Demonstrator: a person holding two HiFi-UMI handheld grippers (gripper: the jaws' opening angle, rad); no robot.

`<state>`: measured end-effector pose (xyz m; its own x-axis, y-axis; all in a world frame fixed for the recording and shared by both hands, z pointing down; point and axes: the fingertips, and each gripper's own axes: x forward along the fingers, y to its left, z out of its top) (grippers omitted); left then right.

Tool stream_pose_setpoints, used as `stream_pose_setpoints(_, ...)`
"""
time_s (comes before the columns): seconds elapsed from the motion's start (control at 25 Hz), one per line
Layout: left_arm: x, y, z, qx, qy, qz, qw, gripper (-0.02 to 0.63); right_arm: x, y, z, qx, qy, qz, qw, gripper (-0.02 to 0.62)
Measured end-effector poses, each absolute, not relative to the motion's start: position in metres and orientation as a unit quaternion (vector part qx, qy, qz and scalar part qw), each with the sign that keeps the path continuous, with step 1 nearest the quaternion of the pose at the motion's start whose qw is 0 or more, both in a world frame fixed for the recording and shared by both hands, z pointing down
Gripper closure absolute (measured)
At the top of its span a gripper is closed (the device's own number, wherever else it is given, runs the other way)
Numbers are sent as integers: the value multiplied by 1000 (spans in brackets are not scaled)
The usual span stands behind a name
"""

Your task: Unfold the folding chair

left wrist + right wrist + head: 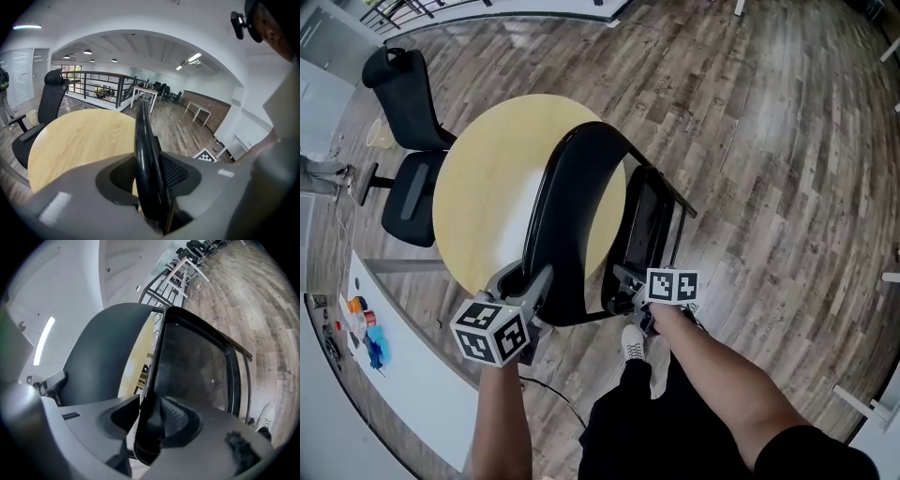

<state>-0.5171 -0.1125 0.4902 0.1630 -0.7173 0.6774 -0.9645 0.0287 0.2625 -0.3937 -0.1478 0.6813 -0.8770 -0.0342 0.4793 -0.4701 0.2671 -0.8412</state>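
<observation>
The black folding chair stands on the wood floor, its curved backrest against the round table and its seat panel folded up beside it. My left gripper holds the backrest's lower rim. In the left gripper view that rim runs up between the jaws of the left gripper, pinched by the ribbed pad. My right gripper is at the seat's near edge. In the right gripper view the seat frame sits between the jaws of the right gripper, with a gap on the left side.
A round pale wooden table stands right behind the chair. A black office chair is at its far left. A white desk with small items runs along the left. The person's shoe and a floor cable lie below the chair.
</observation>
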Motion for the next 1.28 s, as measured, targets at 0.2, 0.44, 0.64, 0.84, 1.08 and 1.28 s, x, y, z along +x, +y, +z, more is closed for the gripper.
stream_pose_setpoints(0.2, -495, -115, 482, 683, -619, 180, 344, 456, -400, -155, 683, 159, -770, 588, 189, 456)
stream_pose_setpoints(0.44, -457, -121, 470, 696, -609, 170, 341, 457, -369, -158, 670, 147, -781, 582, 171, 485)
stream_pose_setpoints(0.64, -411, -126, 451, 719, -584, 116, 359, 469, -337, -159, 652, 157, -767, 609, 130, 538)
stream_pose_setpoints(0.84, -374, -131, 440, 731, -575, 77, 359, 482, -306, -164, 644, 160, -757, 625, 104, 540)
stream_pose_setpoints(1.08, -333, -137, 433, 741, -562, 59, 362, 486, -263, -171, 638, 151, -744, 648, 65, 545)
stream_pose_setpoints(1.28, -299, -138, 425, 744, -564, 52, 355, 488, -213, -175, 632, 129, -739, 660, 40, 545)
